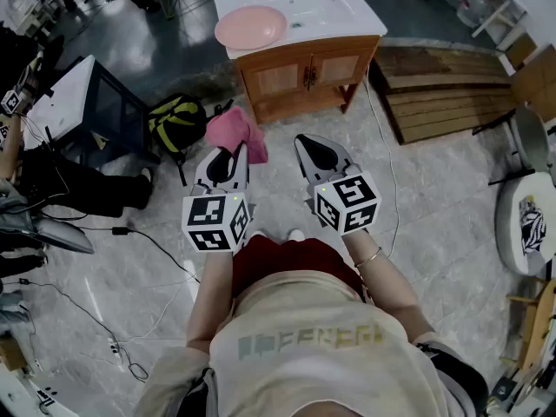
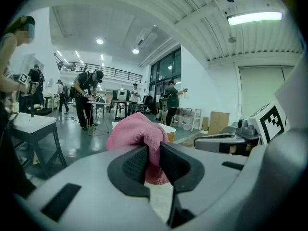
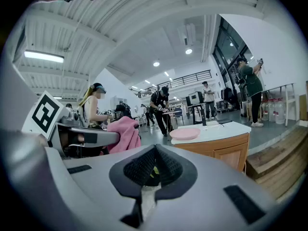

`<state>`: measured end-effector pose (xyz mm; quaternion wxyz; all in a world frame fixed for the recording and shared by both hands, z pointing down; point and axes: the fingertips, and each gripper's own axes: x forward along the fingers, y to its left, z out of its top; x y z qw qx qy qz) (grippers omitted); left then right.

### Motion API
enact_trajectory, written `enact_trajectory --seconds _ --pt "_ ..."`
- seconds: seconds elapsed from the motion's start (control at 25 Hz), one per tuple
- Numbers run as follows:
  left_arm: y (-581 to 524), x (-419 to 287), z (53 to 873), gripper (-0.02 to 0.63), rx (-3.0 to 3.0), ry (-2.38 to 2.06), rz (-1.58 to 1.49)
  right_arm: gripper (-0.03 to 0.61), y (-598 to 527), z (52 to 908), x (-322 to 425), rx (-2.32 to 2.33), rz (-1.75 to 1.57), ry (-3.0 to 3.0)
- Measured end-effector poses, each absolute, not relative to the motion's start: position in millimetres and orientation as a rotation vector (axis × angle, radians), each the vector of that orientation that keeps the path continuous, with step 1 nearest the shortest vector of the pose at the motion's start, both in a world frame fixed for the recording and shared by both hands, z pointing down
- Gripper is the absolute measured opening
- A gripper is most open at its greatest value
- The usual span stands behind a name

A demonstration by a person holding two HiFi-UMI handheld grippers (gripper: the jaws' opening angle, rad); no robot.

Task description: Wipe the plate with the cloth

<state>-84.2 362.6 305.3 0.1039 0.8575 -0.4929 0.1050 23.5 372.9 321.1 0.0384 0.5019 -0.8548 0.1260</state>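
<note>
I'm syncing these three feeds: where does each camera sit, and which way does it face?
Head view: on the head, facing down; shows torso, forearms, left gripper, right gripper.
Left gripper view: on that gripper, facing along jaws shut on the cloth.
Right gripper view: on that gripper, along shut jaws toward the plate.
All three share the cloth.

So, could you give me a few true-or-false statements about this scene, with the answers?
1. The left gripper is clamped on the pink cloth. True.
2. The pink plate lies on the floor. False: it sits on the white counter of a wooden cabinet.
3. The right gripper grips the plate. False: its jaws are together on nothing, away from the plate.
4. A yellow-and-black backpack lies on the floor beside the cabinet. True.
</note>
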Motion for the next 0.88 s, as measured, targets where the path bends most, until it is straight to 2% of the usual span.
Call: enact_trajectory --seconds 0.36,0.88 --pt "359 -80 300 0.067 2.507 -1.503 0.309 0.038 365 317 45 1.568 0.436 -2.637" --pt "279 -85 291 0.067 2.523 -1.583 0.341 0.038 290 307 71 1.659 0.470 -2.608"
